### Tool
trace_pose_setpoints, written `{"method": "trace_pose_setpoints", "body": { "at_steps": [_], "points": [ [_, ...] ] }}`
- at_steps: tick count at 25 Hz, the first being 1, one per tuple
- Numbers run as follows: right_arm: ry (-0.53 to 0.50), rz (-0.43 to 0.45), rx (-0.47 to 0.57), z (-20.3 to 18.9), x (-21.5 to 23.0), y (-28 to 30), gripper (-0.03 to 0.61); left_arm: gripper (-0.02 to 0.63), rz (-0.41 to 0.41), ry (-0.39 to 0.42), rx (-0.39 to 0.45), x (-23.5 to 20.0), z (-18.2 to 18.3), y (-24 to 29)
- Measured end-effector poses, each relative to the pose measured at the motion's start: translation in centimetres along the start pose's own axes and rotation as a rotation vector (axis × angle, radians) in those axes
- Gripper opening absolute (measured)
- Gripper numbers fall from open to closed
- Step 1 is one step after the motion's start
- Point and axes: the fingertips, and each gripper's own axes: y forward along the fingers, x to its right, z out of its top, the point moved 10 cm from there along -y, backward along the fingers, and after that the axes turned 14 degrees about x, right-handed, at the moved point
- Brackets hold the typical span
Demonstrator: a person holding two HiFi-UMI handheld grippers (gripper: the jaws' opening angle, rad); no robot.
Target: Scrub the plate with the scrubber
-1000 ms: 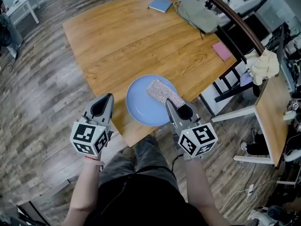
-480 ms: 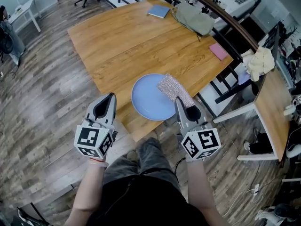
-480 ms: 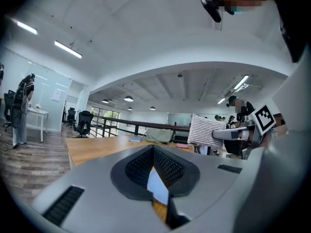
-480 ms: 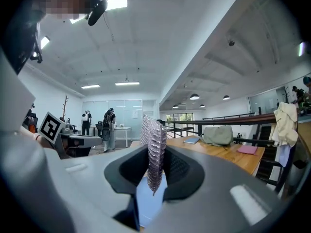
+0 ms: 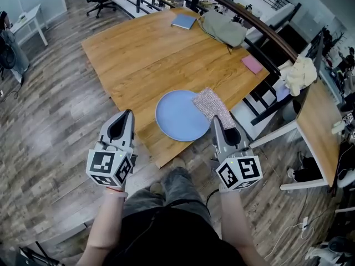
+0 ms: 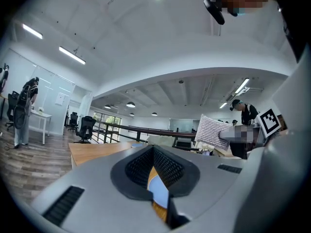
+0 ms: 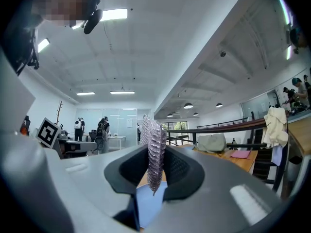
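Note:
A round blue plate lies near the front edge of the wooden table. A grey knitted scrubber hangs over the plate's right rim, and my right gripper is shut on its near end. In the right gripper view the scrubber stands edge-on between the jaws, with the plate below it. My left gripper is held left of the plate, off the table's edge, shut and holding nothing. The left gripper view shows the plate through the slit and the scrubber at the right.
At the table's far end lie a blue notebook, a grey-green bag and a pink pad. A black chair stands to the plate's right. A second table with a pale cloth is further right.
Both grippers have risen and drawn back a little. The scrubber, once over the plate's middle right, now hangs over its right rim. The left gripper stays shut.

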Motion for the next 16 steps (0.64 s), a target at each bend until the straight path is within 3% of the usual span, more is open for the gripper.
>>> {"method": "trace_pose_setpoints", "body": {
  "at_steps": [8, 16],
  "points": [
    [0.015, -0.011, 0.031, 0.2, -0.9, -1.2, 0.08, -0.003, 0.001, 0.003, 0.009, 0.3, 0.3, -1.0],
    [0.015, 0.002, 0.059, 0.8, -0.9, -1.3, 0.08, -0.003, 0.064, 0.014, 0.046, -0.1, 1.3, -1.4]
  ]
}}
